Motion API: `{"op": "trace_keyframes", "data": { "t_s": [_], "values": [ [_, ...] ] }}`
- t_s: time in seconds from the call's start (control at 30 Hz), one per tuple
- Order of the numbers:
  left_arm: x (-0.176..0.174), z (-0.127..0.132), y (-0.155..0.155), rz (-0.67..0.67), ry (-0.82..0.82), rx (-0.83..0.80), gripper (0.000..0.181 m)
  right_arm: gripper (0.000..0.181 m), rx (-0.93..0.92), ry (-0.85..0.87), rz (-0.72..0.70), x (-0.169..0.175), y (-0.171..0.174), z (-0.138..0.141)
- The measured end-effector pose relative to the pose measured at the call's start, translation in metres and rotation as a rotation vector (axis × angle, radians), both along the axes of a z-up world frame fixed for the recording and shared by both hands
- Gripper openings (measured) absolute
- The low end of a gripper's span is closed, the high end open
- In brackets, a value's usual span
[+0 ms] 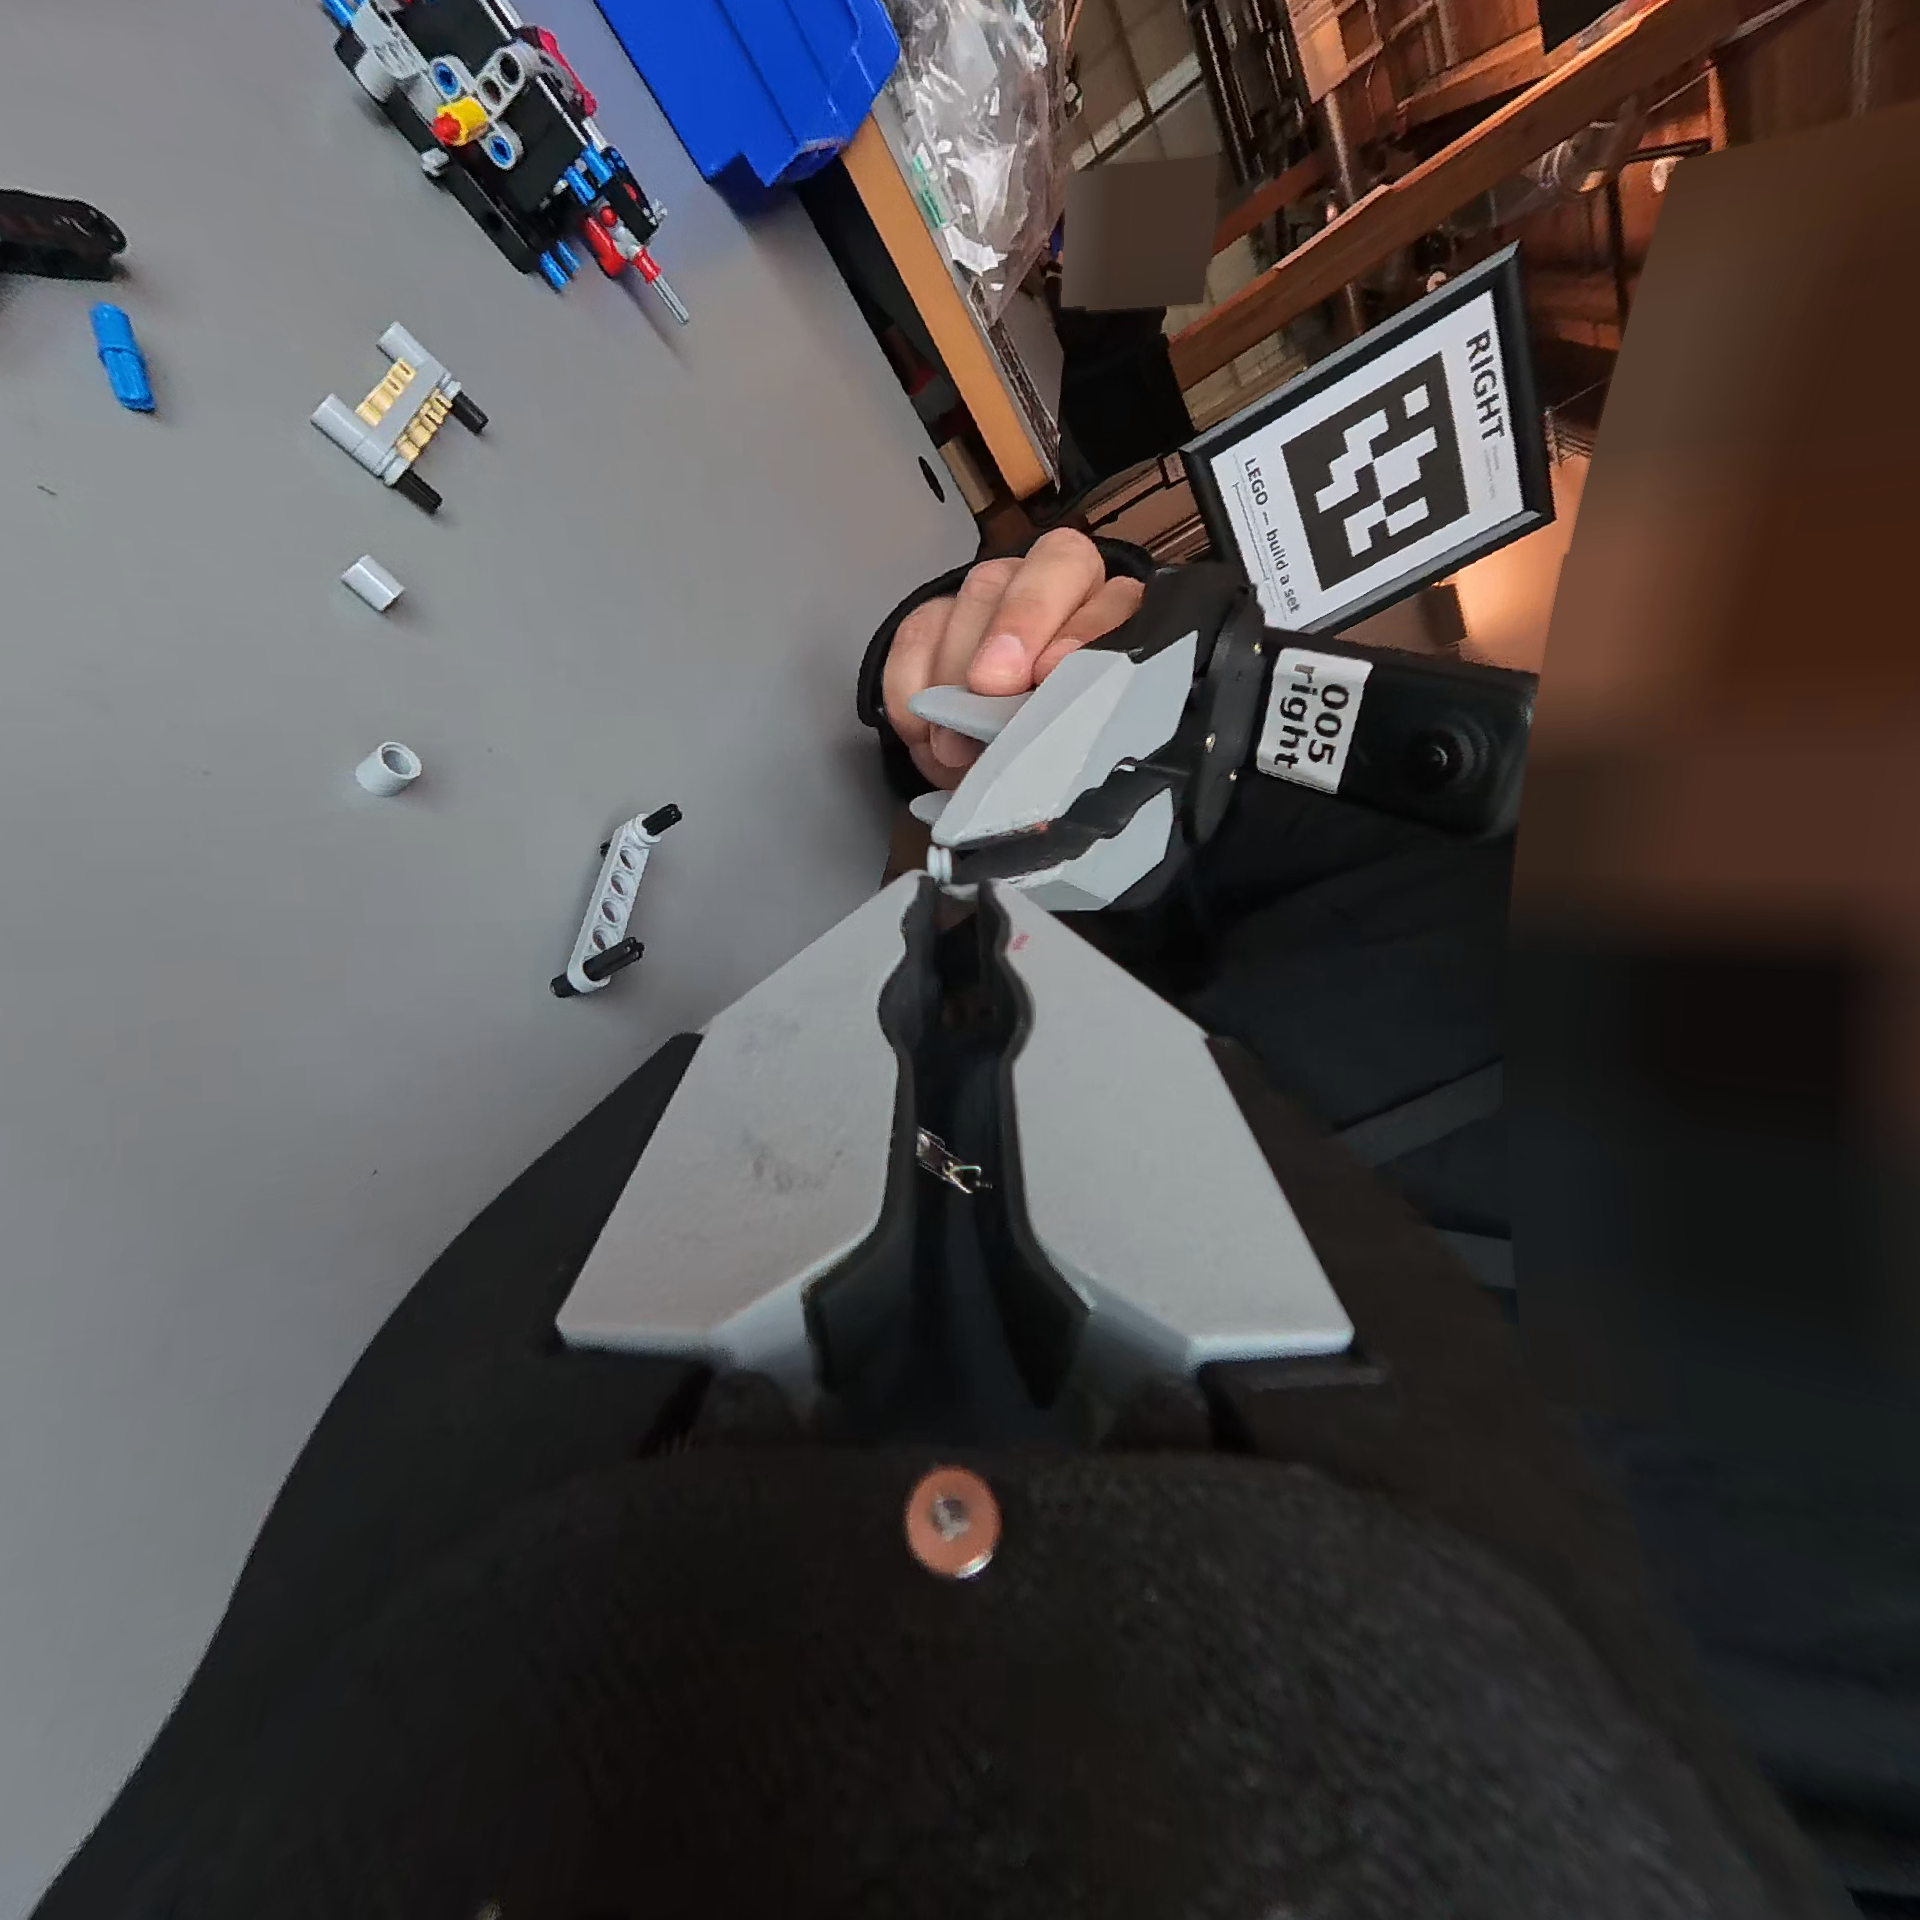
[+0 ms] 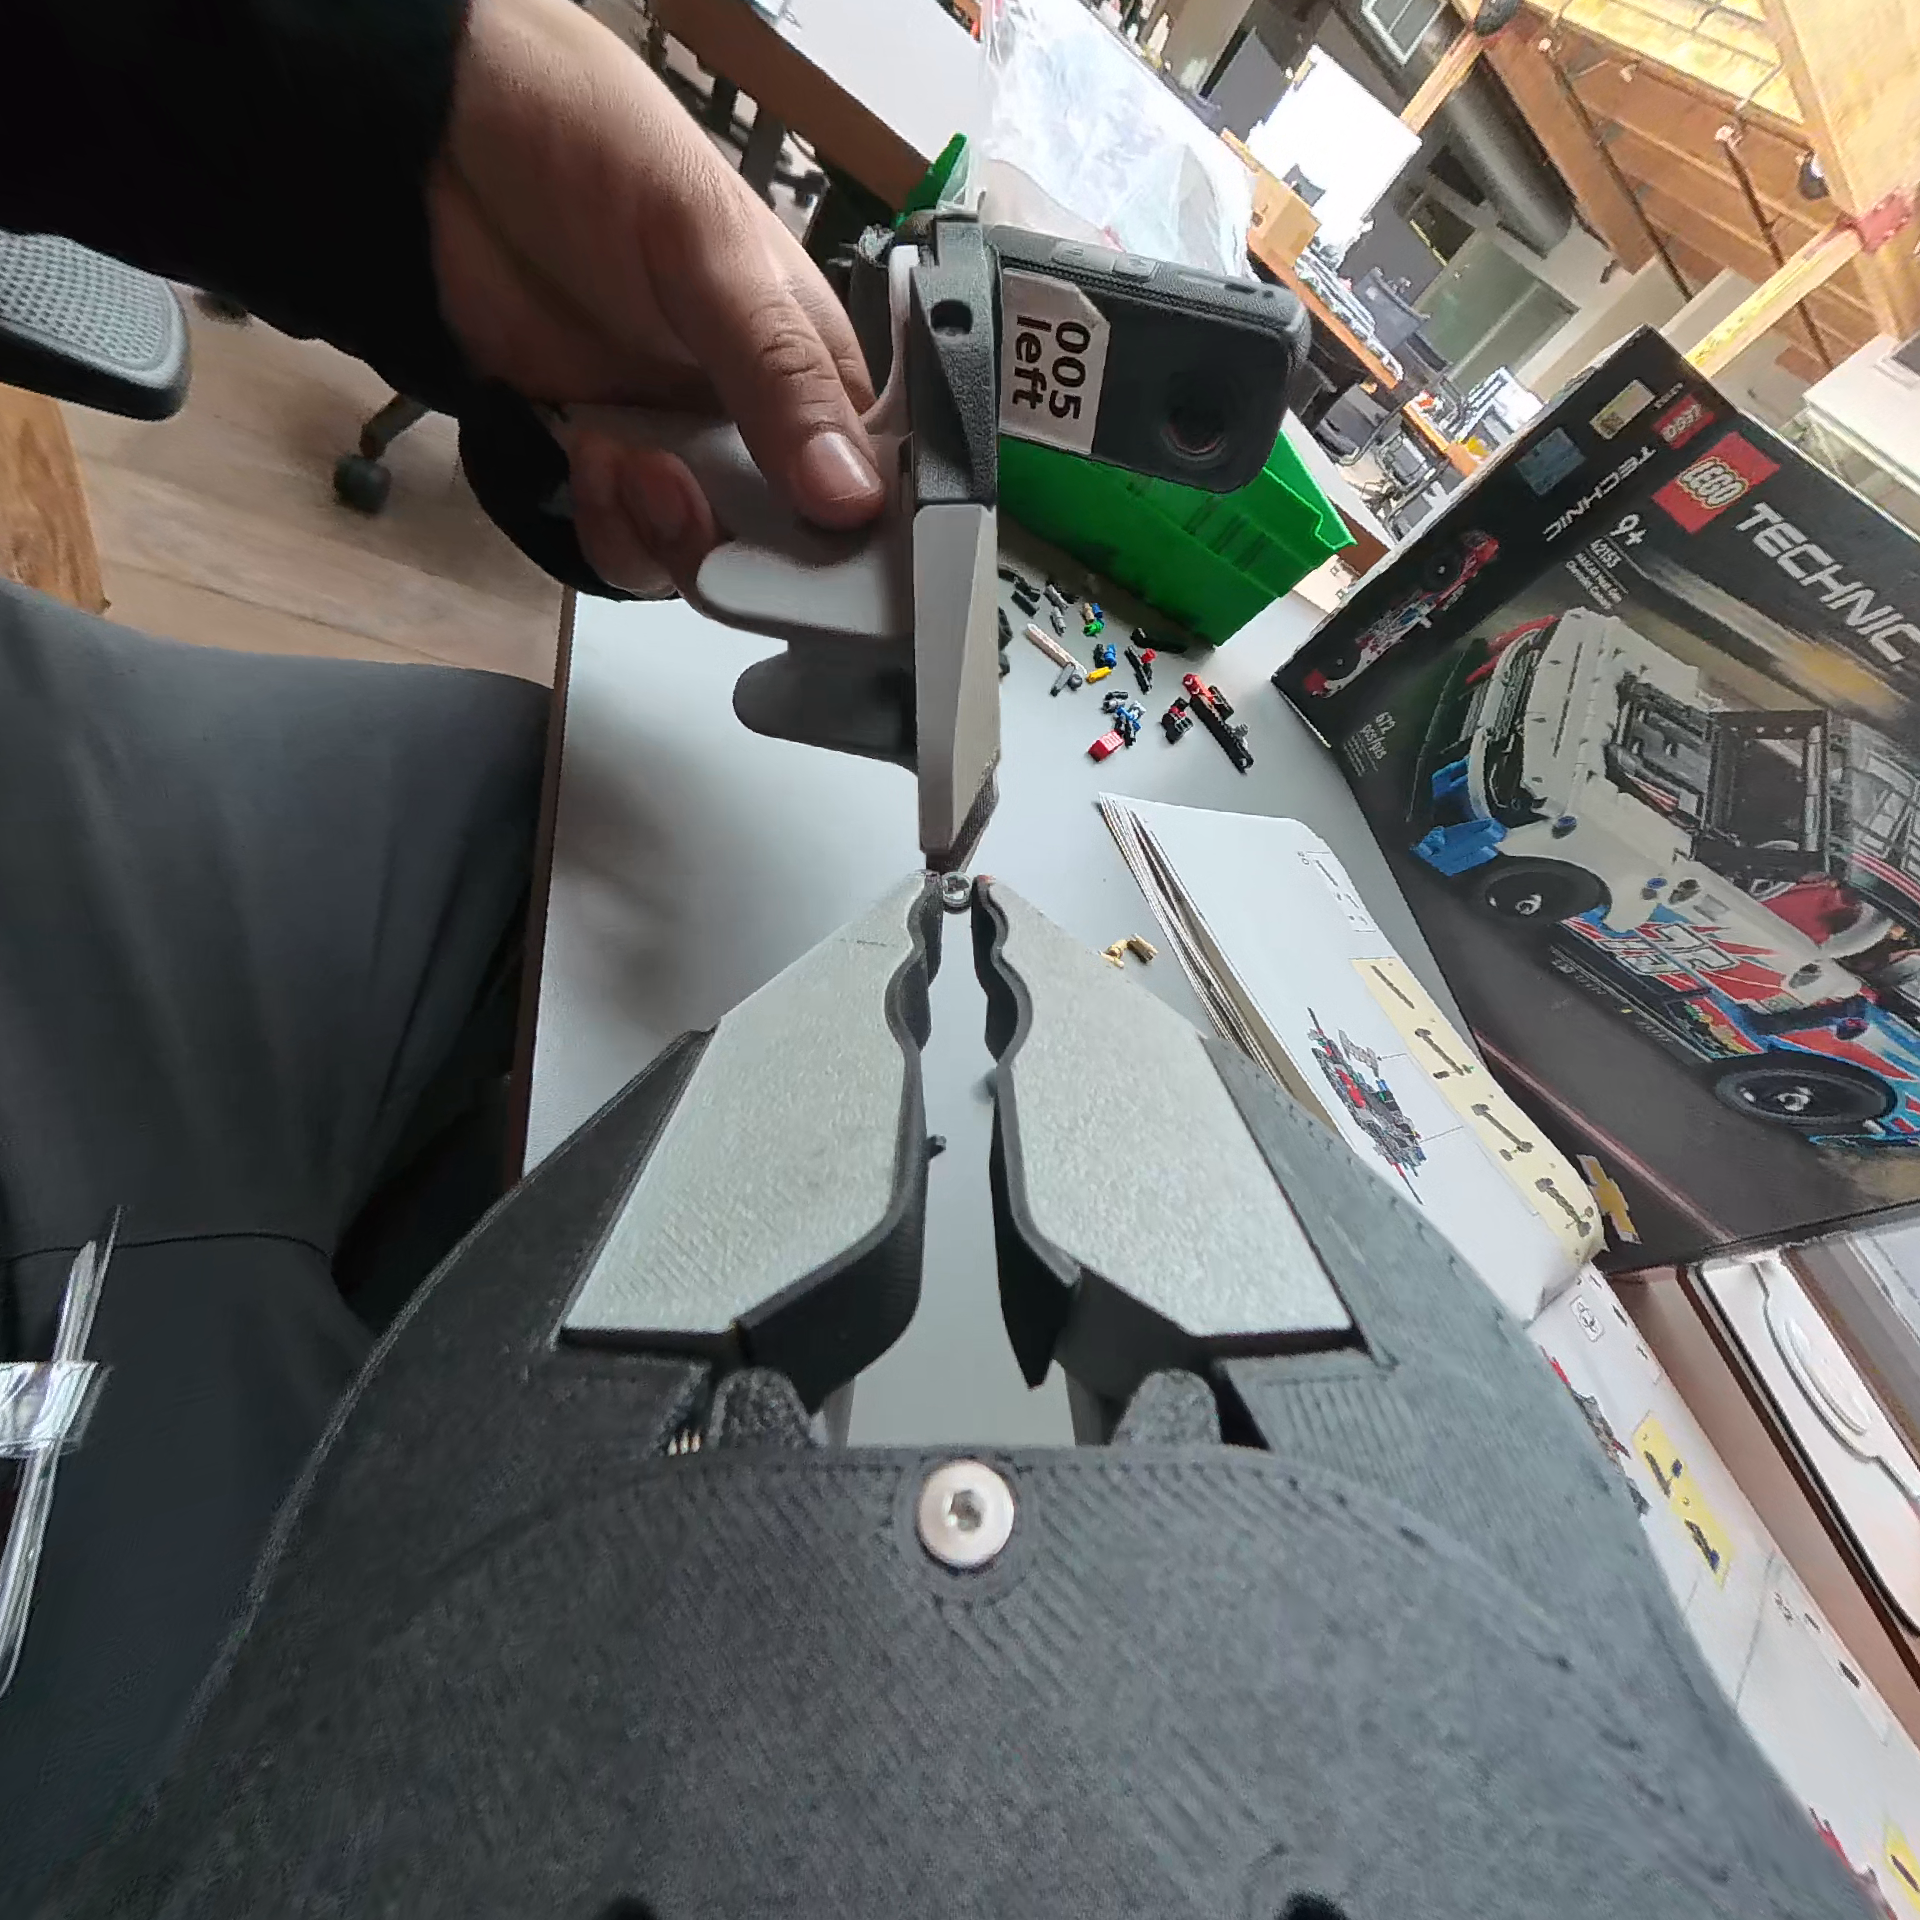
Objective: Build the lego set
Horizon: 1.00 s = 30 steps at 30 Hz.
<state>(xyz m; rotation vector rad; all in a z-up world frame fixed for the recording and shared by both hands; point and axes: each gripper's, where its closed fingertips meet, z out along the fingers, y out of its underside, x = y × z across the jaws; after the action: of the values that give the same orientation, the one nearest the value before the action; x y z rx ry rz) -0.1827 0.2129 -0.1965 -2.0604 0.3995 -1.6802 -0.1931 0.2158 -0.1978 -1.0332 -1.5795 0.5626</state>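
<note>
Both grippers meet tip to tip above the near edge of the grey table (image 1: 260, 1039). My left gripper (image 1: 951, 914) is shut on a small dark piece (image 1: 951, 940) at its tips. My right gripper (image 2: 951, 896) is shut on a small light grey round piece (image 2: 954, 889), which also shows in the left wrist view (image 1: 940, 864). The right gripper (image 1: 982, 847) comes in from the right in the left wrist view. The left gripper (image 2: 951, 854) comes down from above in the right wrist view. The two small pieces touch or nearly touch. A partly built black model (image 1: 488, 125) lies at the far end.
On the table lie a grey beam with black pins (image 1: 613, 899), a grey bush (image 1: 390, 769), a small grey piece (image 1: 372, 582), a grey frame with tan parts (image 1: 390, 416) and a blue piece (image 1: 123, 358). A set box (image 2: 1662, 779), booklet (image 2: 1330, 987), loose pieces (image 2: 1122, 675) and green bin (image 2: 1174, 540) stand on the table. Both grippers' tips are close together, under 4 cm apart. From either gripper's tips it is about 25 cm to the partly built black model (image 1: 488, 125).
</note>
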Motion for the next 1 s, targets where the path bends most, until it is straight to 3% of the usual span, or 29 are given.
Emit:
{"op": "trace_keyframes", "data": {
  "t_s": [1.0],
  "values": [
    [0.0025, -0.0044, 0.0002, -0.006, -0.024, -0.025, 0.001, 0.002, 0.027, -0.007, 0.018, 0.0012, -0.0038, -0.0033]
  ]
}}
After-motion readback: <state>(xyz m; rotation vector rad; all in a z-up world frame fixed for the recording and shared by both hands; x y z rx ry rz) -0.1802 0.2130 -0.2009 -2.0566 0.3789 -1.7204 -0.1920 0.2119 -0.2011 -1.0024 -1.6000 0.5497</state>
